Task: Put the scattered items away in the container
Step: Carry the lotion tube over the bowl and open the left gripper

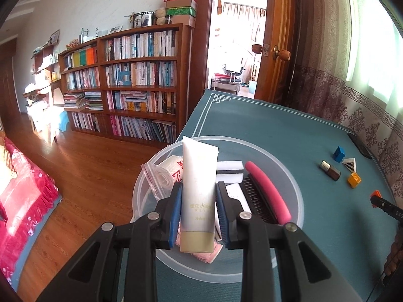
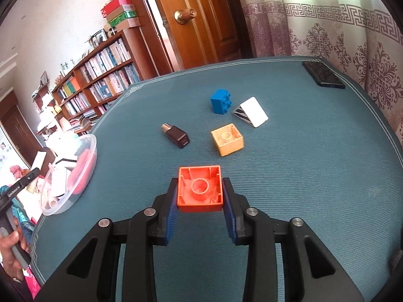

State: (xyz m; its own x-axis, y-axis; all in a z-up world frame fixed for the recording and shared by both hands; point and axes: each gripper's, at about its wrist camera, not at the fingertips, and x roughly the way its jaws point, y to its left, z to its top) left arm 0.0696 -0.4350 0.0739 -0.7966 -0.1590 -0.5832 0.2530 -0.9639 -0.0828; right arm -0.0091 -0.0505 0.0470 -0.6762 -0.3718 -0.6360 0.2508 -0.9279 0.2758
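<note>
While the left gripper (image 1: pixel 198 206) grips a white tube (image 1: pixel 199 188) above the clear bowl (image 1: pixel 289 171), which already holds several items, the right gripper (image 2: pixel 200 201) clamps an orange block (image 2: pixel 200 188) over the table (image 2: pixel 314 176); blue block (image 2: pixel 221 101), yellow block (image 2: pixel 227 139), black adapter (image 2: pixel 177 136) and wedge (image 2: pixel 252 112) seemingly remain.

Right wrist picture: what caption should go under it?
Right gripper clamps an orange block; four small items wait on the teal table.

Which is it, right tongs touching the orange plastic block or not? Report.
Touching: the right wrist view shows both blue pads of the right tongs pressed against the orange plastic block's sides.
</note>
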